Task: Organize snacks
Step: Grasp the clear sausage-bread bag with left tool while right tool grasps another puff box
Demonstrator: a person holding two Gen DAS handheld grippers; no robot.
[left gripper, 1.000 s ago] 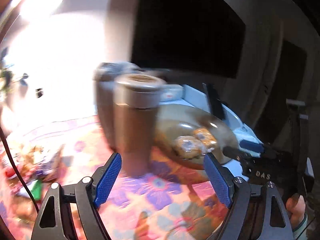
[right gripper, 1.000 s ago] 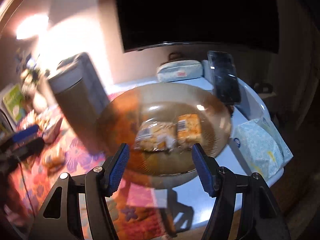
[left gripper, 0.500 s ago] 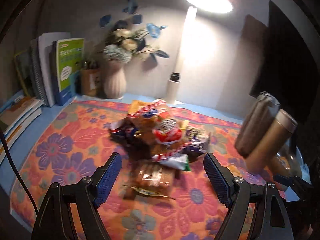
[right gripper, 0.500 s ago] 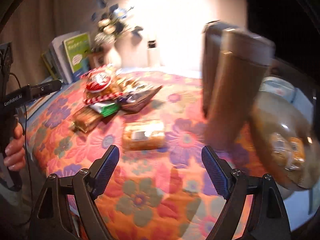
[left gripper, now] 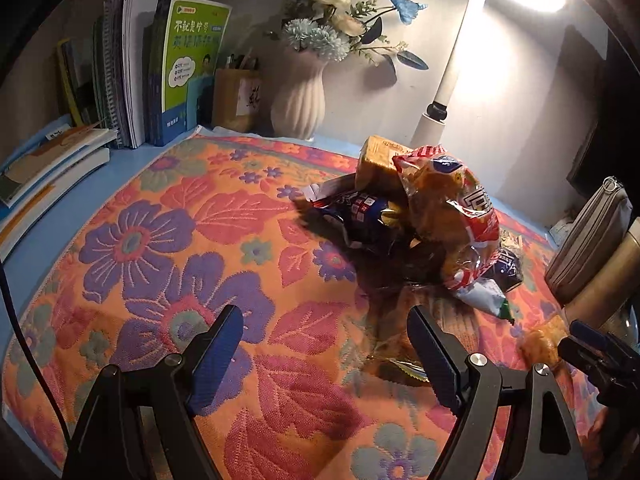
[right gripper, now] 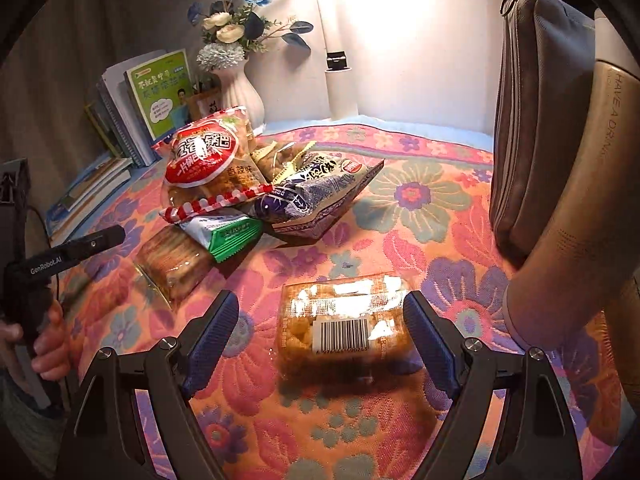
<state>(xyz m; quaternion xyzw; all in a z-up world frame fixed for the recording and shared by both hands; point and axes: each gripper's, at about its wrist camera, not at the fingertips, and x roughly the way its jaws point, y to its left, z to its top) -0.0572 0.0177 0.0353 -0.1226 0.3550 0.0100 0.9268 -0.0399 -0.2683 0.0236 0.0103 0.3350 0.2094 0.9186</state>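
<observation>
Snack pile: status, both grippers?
Left gripper open, empty. Right gripper open over barcoded pastry pack, jaws just opened. Snack pile untouched. Tumbler crowds right.

– Where's the snack pile [right gripper: 240, 184]?
– On the cloth [right gripper: 420, 200], before my vase [right gripper: 236, 88]; books [right gripper: 160, 92] stand to its left.
– And the lone packet [right gripper: 344, 320]?
– Nearer me, pouch [right gripper: 536, 120] to its right
</observation>
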